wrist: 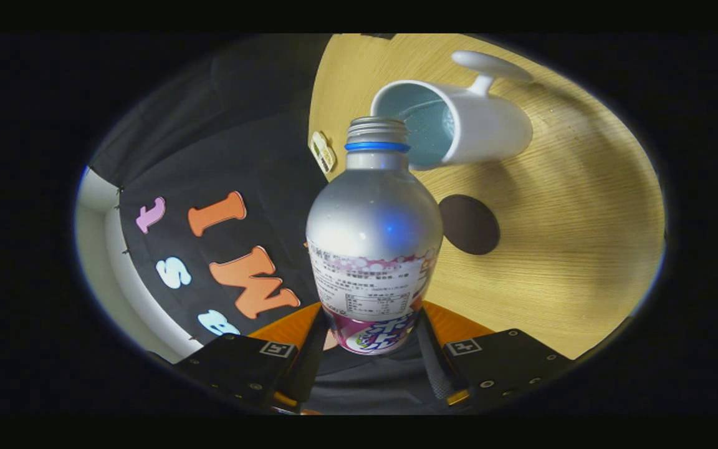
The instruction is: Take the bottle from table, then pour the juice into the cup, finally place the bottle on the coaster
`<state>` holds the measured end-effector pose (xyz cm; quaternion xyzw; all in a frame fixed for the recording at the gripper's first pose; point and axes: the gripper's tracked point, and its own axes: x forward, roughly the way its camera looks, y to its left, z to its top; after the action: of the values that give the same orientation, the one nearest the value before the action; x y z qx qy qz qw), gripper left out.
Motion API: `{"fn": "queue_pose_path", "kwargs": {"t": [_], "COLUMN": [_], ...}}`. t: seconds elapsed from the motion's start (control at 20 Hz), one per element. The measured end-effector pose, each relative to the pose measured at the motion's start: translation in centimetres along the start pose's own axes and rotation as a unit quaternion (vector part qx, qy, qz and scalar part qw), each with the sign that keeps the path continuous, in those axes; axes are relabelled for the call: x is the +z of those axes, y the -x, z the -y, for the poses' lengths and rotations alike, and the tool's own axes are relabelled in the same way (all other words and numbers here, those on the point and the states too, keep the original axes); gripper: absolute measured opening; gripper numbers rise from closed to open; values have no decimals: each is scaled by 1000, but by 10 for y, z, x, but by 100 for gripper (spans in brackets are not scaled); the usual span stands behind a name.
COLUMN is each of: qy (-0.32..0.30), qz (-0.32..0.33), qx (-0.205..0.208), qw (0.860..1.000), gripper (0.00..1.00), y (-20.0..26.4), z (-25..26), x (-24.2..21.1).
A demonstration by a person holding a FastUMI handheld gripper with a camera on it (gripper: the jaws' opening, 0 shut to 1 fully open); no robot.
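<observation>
Gripper view shows the bottle point(374, 237) held between the two jaws, which pinch it low down on both sides near its bottom end. The gripper point(371, 358) has it tight, one finger on the left of the bottle and one on the right.

The bottle's long line runs straight ahead from the jaws, and its open mouth is at the far end. The whole scene looks tipped over, so it seems the bottle is leaning for a pour. The mouth sits just at the rim of the cup point(452, 125), which lies ahead and a little to the right of the bottle neck. The cup's opening faces the bottle mouth. That is the thing that matters most: mouth and cup opening have to stay lined up so the juice goes in and not on the bench point(571, 237). I cannot see any juice running.

The bottle is shiny silver with a blue ring under the screw top and no cap on. A white and purple label wraps its lower part. The cup is white outside, pale blue inside, with a handle on its far side.

The dark round coaster point(470, 224) lies on the bench just right of the bottle, nearer than the cup. The bottle goes there last.
</observation>
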<state>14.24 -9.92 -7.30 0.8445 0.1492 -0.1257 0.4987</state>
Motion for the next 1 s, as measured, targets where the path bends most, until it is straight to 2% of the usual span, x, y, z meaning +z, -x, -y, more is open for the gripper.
{"fn": "queue_pose_path", "kwargs": {"t": [0.45, 1.0], "qy": [-23, -44], "qz": [-3, 0], "qx": [5, 39], "qw": [1000, 998], "gripper": [73, 73], "y": [-2, 4], "z": [-4, -17], "x": [-1, 4]}}
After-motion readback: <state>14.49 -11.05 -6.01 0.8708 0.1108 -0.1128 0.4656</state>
